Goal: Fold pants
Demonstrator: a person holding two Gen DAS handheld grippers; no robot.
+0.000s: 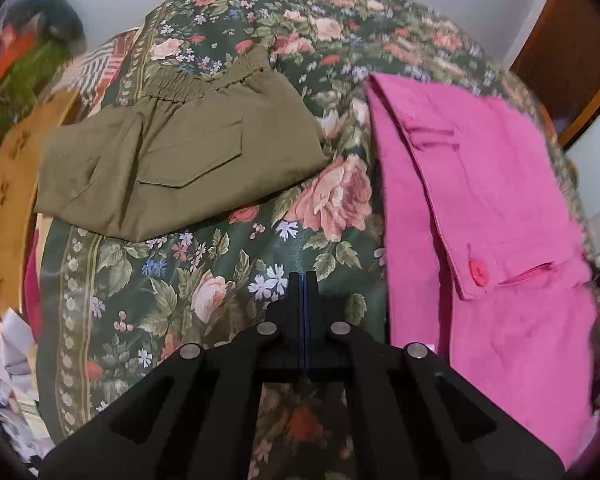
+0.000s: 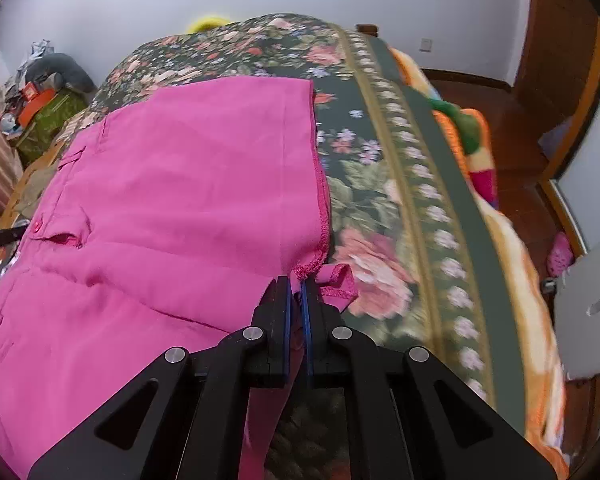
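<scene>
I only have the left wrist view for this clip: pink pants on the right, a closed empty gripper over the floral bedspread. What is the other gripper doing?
Observer: The right gripper is shut on the pink pants, pinching the stitched hem at the near corner of a leg.
Operator: Is that leg already folded over?
Observer: It lies flat across the pants; only a small hem flap curls up just right of the fingers.
Operator: Anything past the pants on that side?
Observer: Bare bedspread, then an orange blanket hanging off the bed's edge.
</scene>
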